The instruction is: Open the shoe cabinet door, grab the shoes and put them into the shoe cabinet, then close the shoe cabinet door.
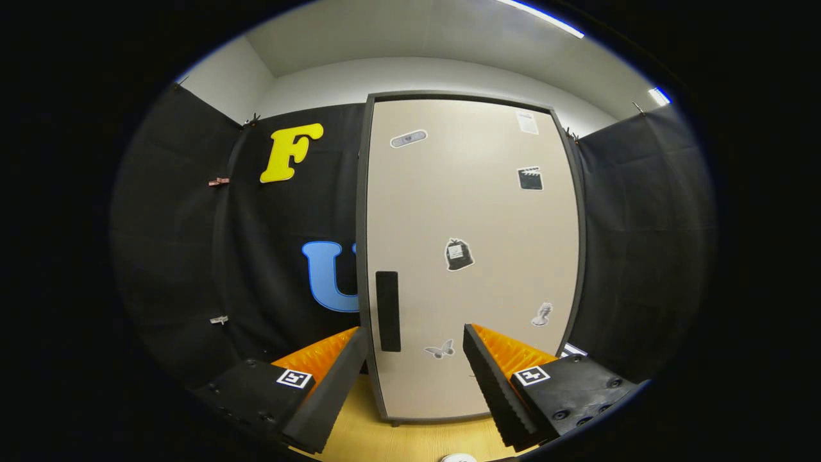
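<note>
Facing beige stickered door [471, 256] — shut, tool [415, 340] spread

The shoe cabinet door [474, 256] was beige in a dark grey frame, with a black handle [387, 310] and small stickers, seemingly monochrome. The surface [410, 439] was light wood.

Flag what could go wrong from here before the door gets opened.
1. The open tool sits right of the black rectangular handle; closing here would likely miss it.
2. The beige cabinet door is shut and hinges opposite the handle, so pulling straight back may slip the grip.
</note>
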The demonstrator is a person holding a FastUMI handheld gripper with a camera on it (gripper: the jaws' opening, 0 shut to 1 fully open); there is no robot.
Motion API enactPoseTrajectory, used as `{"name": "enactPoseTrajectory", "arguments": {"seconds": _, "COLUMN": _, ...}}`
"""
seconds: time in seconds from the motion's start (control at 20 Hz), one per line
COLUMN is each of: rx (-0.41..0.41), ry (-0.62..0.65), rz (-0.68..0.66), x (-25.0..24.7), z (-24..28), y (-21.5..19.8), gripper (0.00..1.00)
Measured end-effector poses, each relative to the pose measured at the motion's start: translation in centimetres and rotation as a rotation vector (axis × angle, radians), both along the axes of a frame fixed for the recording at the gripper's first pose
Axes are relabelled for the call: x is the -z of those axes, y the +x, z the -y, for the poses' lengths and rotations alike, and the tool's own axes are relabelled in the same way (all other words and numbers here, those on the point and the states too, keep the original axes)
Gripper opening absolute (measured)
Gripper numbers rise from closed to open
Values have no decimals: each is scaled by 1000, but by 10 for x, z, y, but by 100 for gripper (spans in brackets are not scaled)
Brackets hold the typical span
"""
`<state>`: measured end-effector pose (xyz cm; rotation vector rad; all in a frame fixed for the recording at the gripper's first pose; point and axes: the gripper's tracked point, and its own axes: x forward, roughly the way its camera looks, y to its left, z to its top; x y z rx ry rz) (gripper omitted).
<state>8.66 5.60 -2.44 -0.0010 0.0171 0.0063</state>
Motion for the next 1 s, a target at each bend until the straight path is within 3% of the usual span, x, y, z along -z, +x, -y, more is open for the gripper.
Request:
{"name": "enactPoseTrajectory", "arguments": {"seconds": 0.65, "rx": 48, "ry": -11, "rz": -21, "x": 34, "z": -20, "y": 110, "gripper": 98}}
{"name": "enactPoseTrajectory", "arguments": {"seconds": 0.7, "rx": 53, "ry": -9, "rz": -19, "x": 35, "z": -19, "y": 114, "gripper": 96}}
{"name": "enactPoseTrajectory", "arguments": {"seconds": 0.8, "rx": 59, "ry": -8, "rz": -20, "x": 36, "z": -19, "y": 119, "gripper": 82}}
{"name": "enactPoseTrajectory", "arguments": {"seconds": 0.95, "rx": 64, "ry": -12, "rz": -16, "x": 38, "z": -20, "y": 126, "gripper": 82}}
{"name": "enactPoseTrajectory", "arguments": {"seconds": 1.0, "rx": 65, "ry": -12, "rz": -13, "x": 37, "z": -21, "y": 127, "gripper": 75}}
